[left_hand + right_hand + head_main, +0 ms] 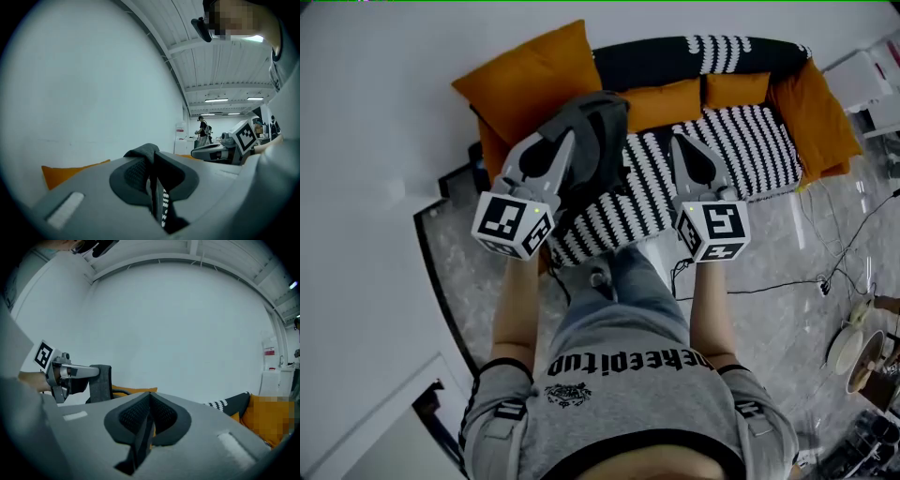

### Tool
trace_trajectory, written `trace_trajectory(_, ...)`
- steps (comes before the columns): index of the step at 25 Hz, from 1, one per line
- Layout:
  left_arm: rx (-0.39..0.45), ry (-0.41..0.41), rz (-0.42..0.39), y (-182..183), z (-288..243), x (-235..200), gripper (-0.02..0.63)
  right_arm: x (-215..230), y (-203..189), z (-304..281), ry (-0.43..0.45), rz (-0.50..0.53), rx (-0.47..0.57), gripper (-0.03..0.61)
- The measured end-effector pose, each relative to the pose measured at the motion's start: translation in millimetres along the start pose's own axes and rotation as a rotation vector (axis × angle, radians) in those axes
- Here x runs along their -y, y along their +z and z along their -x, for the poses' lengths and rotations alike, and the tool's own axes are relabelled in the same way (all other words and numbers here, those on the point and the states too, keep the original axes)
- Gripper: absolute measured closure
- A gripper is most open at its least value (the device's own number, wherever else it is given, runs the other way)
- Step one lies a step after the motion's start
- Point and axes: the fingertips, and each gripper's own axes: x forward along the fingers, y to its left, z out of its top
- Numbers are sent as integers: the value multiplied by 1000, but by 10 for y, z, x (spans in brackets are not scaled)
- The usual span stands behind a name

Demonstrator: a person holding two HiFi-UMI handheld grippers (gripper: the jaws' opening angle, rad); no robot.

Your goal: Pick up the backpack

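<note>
Backpack (598,127) over the sofa (741,141), strap (140,152) pinched in our left hand-held gripper (566,142) alone; right hand-held gripper (682,148) pressed together, empty. We fear the strap slipping out.

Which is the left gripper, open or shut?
Shut: the left gripper pinches a grey fold of the backpack between its jaws.

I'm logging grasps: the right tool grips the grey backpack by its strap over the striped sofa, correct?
Wrong side: the left tool grips the grey backpack by its strap over the striped sofa, as the head view and the left gripper view show.
</note>
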Motion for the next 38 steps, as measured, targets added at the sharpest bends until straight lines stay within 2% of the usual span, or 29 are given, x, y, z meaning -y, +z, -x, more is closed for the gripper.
trace_trajectory(15, 99, 62, -40, 493, 706, 98, 566, -418, 376, 402, 25, 30, 80, 575)
trace_trajectory(24, 156, 91, -62, 685, 1021, 194, 566, -572, 502, 625, 25, 40, 124, 575)
trace_trajectory(38, 197, 101, -103, 858, 1355, 343, 566, -772, 598, 877, 26, 52, 159, 575)
